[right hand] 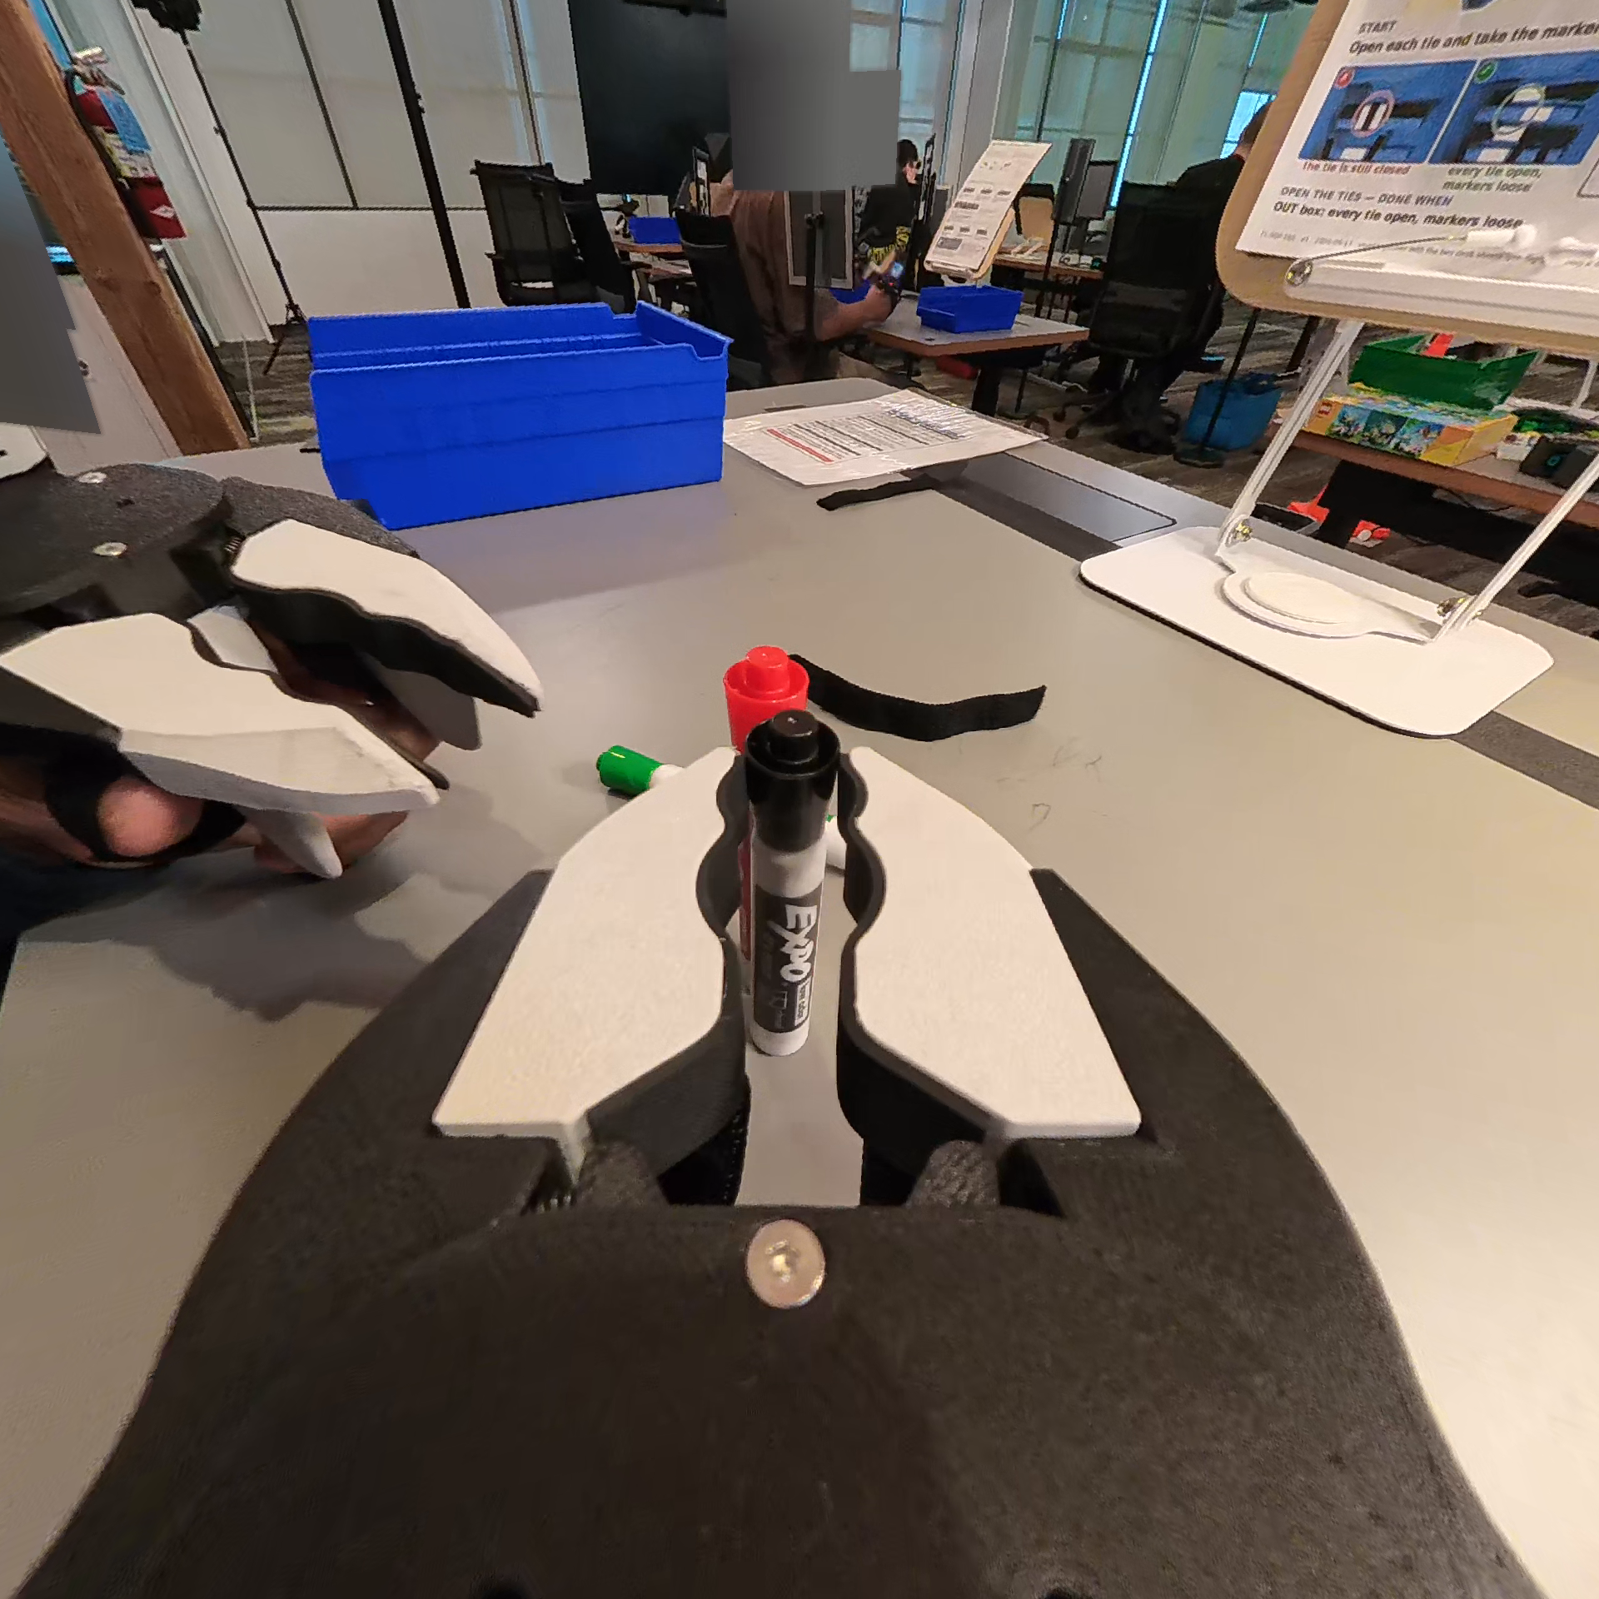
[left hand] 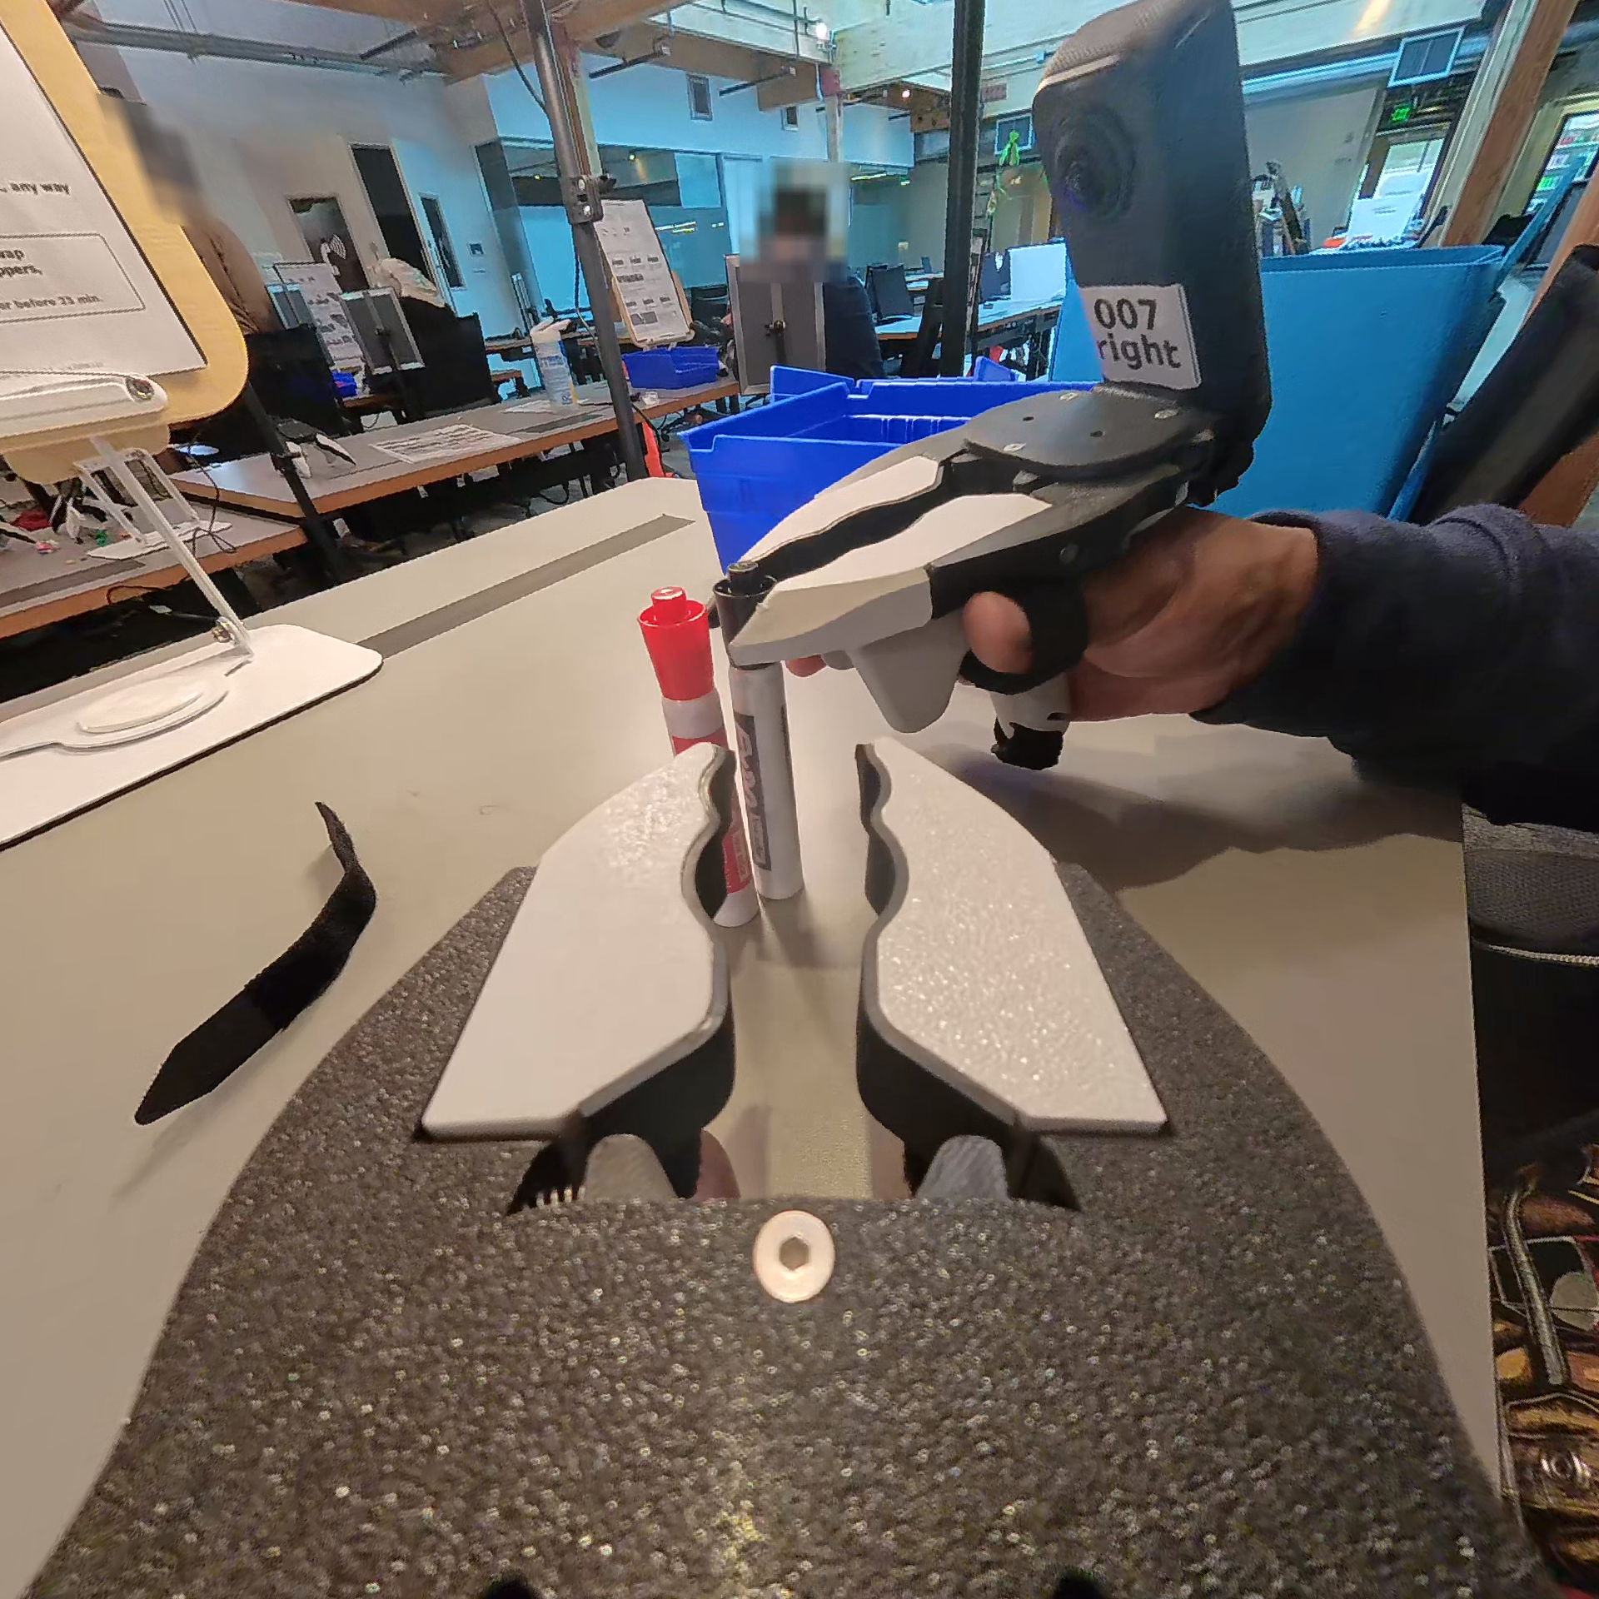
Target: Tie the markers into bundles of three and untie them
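A black marker (left hand: 766, 779) stands upright on the grey table (left hand: 433, 779). My right gripper (left hand: 746, 610) reaches in from the right and is shut on its black cap. In the right wrist view the black marker (right hand: 783, 943) sits between my right gripper's (right hand: 792, 766) pads. A red marker (left hand: 683, 675) stands upright close beside the black one and shows behind it in the right wrist view (right hand: 761, 692). A green marker (right hand: 623, 768) lies on the table. My left gripper (left hand: 789, 761) is open and holds nothing. It is off to the left in the right wrist view (right hand: 476, 744).
A loose black strap (left hand: 277, 978) lies left of the markers and shows beyond them in the right wrist view (right hand: 926, 705). A second strap (right hand: 874, 495) lies farther back. Blue bins (right hand: 519, 433) stand at the back. A white sheet stand (right hand: 1315, 623) is at the right, near a paper sheet (right hand: 874, 433). My right fingertips sit around 7 centimeters from my left ones.
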Demonstrator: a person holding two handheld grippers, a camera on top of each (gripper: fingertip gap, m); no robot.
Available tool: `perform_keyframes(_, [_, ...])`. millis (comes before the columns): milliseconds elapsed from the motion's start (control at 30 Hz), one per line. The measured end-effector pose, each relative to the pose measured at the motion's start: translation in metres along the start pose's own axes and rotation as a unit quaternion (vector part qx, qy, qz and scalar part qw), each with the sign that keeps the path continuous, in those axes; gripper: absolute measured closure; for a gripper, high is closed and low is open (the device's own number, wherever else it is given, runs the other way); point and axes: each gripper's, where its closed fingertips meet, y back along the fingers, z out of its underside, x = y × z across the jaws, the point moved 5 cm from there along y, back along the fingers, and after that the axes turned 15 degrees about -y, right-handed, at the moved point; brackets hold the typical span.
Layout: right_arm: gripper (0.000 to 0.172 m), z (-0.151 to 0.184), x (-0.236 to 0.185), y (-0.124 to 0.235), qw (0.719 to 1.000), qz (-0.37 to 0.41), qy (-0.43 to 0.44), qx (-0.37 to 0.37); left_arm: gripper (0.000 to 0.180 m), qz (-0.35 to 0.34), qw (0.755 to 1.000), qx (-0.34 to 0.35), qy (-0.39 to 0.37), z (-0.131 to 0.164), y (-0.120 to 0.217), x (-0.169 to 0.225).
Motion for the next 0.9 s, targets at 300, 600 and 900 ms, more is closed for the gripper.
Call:
perform_keyframes(300, [0.148, 0.004, 0.001, -0.002, 1.0, -0.004, -0.013, -0.009, 0.152, 0.002, 1.0, -0.001, -0.002, 0.0, -0.001, 0.001])
perform_keyframes(600, [0.147, 0.005, 0.001, 0.001, 1.0, -0.009, -0.018, -0.005, 0.149, 0.004, 1.0, -0.014, 0.001, 0.004, 0.001, -0.003])
perform_keyframes(900, [0.139, 0.006, 0.001, 0.011, 0.999, -0.035, -0.02, 0.001, 0.138, 0.01, 0.985, -0.17, -0.039, 0.043, 0.018, -0.032])
